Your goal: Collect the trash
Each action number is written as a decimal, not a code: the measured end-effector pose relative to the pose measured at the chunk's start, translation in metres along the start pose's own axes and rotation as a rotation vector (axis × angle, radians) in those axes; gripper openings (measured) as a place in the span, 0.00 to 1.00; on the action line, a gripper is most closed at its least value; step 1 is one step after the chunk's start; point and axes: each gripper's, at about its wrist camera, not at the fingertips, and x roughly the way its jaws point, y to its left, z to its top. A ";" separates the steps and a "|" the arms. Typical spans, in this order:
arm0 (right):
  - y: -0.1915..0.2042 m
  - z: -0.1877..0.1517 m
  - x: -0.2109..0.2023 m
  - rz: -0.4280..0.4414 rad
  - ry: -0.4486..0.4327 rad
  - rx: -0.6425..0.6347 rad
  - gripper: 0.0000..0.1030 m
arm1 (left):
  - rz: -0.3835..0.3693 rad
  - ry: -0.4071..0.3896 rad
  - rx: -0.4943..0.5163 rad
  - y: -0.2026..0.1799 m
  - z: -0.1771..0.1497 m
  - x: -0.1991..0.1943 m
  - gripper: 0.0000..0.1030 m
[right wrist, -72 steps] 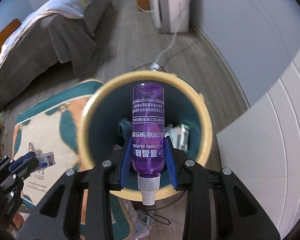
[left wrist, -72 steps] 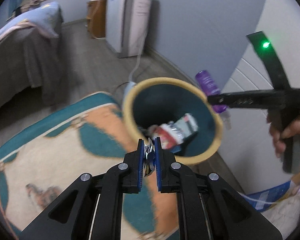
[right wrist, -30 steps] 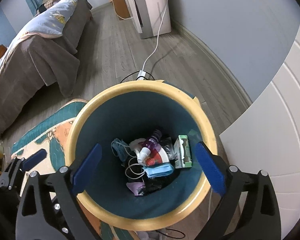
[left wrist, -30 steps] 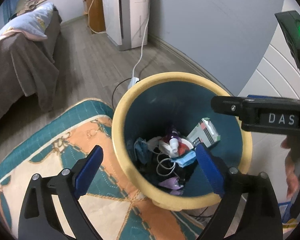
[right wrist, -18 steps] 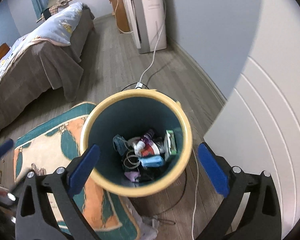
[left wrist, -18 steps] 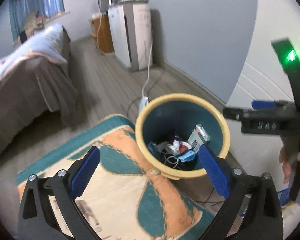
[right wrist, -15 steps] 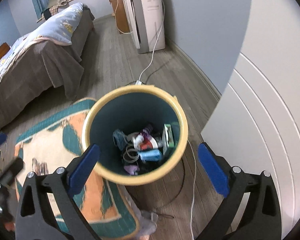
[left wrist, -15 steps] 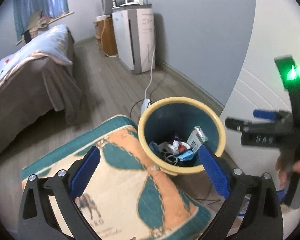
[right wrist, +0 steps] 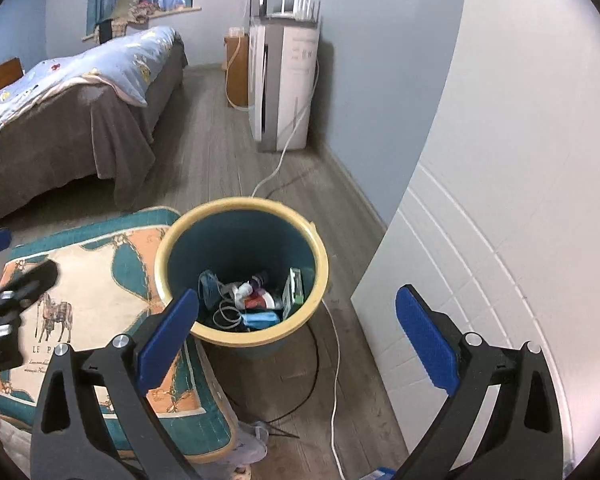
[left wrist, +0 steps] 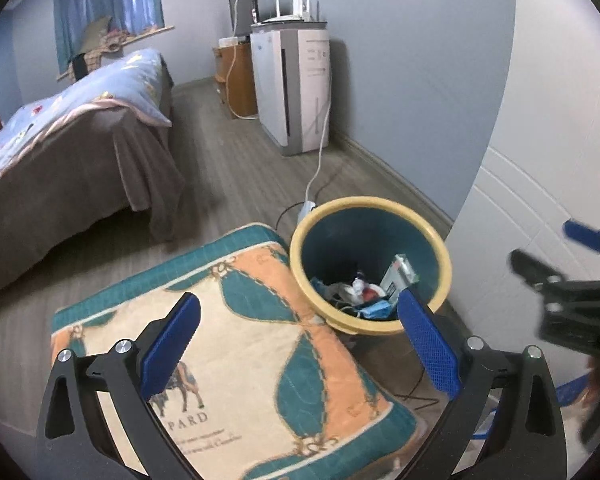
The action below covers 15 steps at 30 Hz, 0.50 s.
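A round trash bin [left wrist: 370, 210] with a yellow rim and teal inside stands on the floor; it also shows in the right wrist view [right wrist: 240, 204]. Trash lies in its bottom: a purple bottle [right wrist: 256, 282], a blue face mask [right wrist: 260, 319], a green and white box [right wrist: 294, 292] and cords. My left gripper [left wrist: 298, 346] is open and empty, above and to the left of the bin. My right gripper [right wrist: 296, 342] is open and empty, above the bin's near side. Each gripper shows blurred in the other's view.
A patterned teal and orange cushion [left wrist: 236, 344] lies left of the bin. A white cable [right wrist: 334, 364] runs along the wood floor. A white panel [right wrist: 480, 260] stands to the right. A bed [left wrist: 60, 144] and an air purifier [left wrist: 296, 92] stand farther back.
Both grippers let go of their trash over the bin, the right one the purple bottle. Both have since risen and pulled back, jaws wide open.
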 end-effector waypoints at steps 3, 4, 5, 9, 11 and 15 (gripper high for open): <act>0.000 -0.003 -0.010 0.040 -0.024 0.017 0.94 | -0.021 -0.008 0.002 0.005 -0.002 0.003 0.95; -0.001 -0.004 -0.013 0.049 -0.026 0.027 0.94 | -0.025 -0.009 0.003 0.007 -0.003 0.004 0.95; -0.002 -0.004 -0.014 0.050 -0.025 0.037 0.94 | -0.024 -0.004 0.013 0.009 -0.005 0.006 0.95; 0.000 -0.004 -0.018 0.053 -0.047 0.040 0.94 | -0.011 -0.005 0.050 0.012 -0.006 0.005 0.95; 0.006 -0.004 -0.016 0.040 -0.038 0.019 0.94 | -0.010 -0.012 0.057 0.014 -0.007 0.004 0.95; 0.015 -0.005 -0.014 0.036 -0.025 -0.007 0.94 | -0.023 -0.013 0.047 0.021 -0.007 0.002 0.95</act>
